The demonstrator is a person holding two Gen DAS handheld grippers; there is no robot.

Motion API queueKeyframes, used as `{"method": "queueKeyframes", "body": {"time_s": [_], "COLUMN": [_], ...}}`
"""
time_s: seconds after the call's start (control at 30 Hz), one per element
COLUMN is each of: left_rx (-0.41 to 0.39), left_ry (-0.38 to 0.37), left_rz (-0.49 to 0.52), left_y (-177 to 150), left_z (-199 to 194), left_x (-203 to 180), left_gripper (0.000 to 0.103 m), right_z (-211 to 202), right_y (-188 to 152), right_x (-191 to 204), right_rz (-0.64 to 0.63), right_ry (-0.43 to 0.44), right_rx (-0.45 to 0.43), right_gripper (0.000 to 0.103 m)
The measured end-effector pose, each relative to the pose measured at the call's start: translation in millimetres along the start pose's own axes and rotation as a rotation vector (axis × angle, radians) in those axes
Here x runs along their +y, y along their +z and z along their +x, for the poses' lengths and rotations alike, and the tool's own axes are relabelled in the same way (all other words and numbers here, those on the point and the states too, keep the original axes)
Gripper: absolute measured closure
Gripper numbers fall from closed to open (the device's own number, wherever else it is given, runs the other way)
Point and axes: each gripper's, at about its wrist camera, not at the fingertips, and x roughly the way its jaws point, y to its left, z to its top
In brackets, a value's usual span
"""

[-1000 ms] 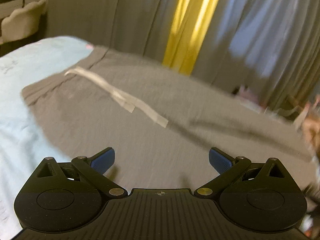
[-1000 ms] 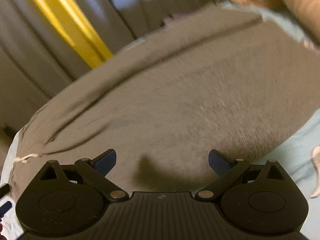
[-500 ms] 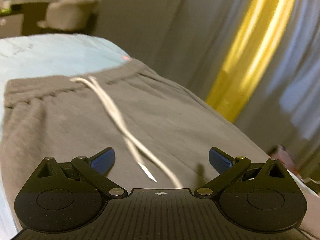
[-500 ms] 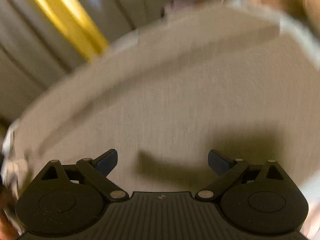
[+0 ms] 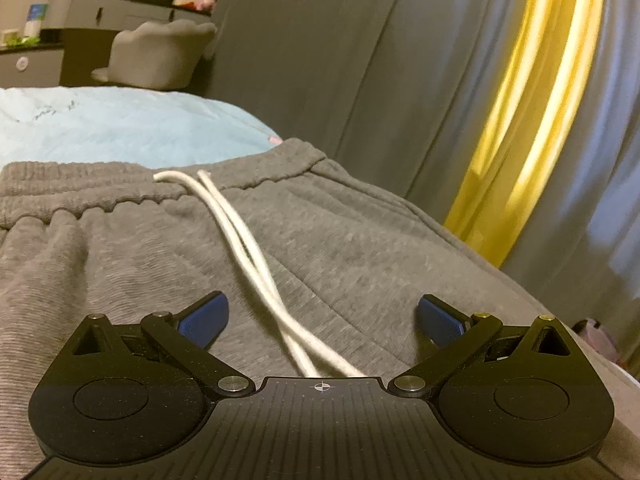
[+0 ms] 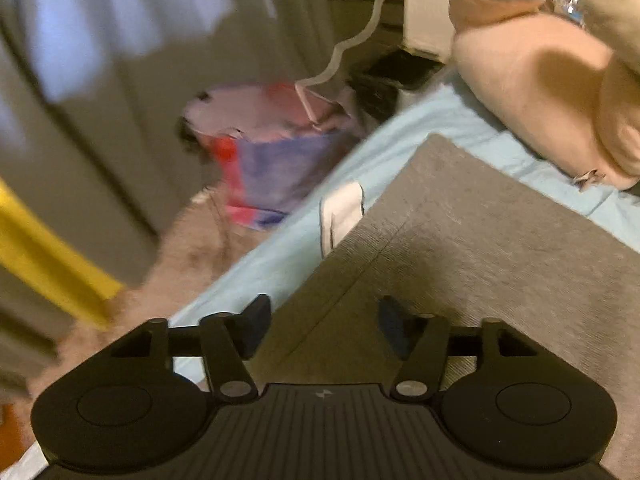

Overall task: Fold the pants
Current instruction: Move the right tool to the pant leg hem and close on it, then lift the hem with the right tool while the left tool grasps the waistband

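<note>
In the left wrist view the left tongs [image 5: 323, 322] gape empty over the pants [image 5: 120, 264] on the bed [image 5: 120, 124], risking pinching the drawstring [image 5: 240, 248] at 12 o'clock; the right tongs [image 6: 325, 322], parted, straddle the pants' edge at 12 o'clock and might snag the bed's sheet.

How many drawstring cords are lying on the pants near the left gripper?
2. Both white cords start at the waistband, run side by side down the gray pants, and cross just ahead of the open left gripper; their tips are hidden beneath it.
</note>
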Motion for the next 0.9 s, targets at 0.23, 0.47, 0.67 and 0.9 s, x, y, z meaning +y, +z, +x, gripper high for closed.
{"method": "queueKeyframes", "body": {"time_s": [0.23, 0.47, 0.67, 0.9], "left_rx": [-0.004, -0.014, -0.029, 0.063], "left_ry": [0.004, -0.064, -0.14, -0.233], "left_rz": [-0.003, -0.093, -0.183, -0.195], "left_y": [-4.9, -0.6, 1.3, 24.1], "left_z": [3.7, 0.0, -6.3, -21.4], "left_x": [-0.7, 15.7, 31.5, 29.0], "left_gripper": [0.0, 0.0, 0.0, 0.0], "right_z": [16.8, -91.7, -193.7, -151.9], "right_y": [-14.7, -45.1, -159.7, -223.8], "right_x": [9.3, -73.2, -195.7, -291.5], "right_rz": [-0.1, 0.054, 0.228, 0.531], "right_ry": [-0.12, 0.142, 0.244, 0.283], "right_rx": [-0.106, -0.248, -0.339, -0.154], "right_gripper": [0.09, 0.097, 0.097, 0.091]}}
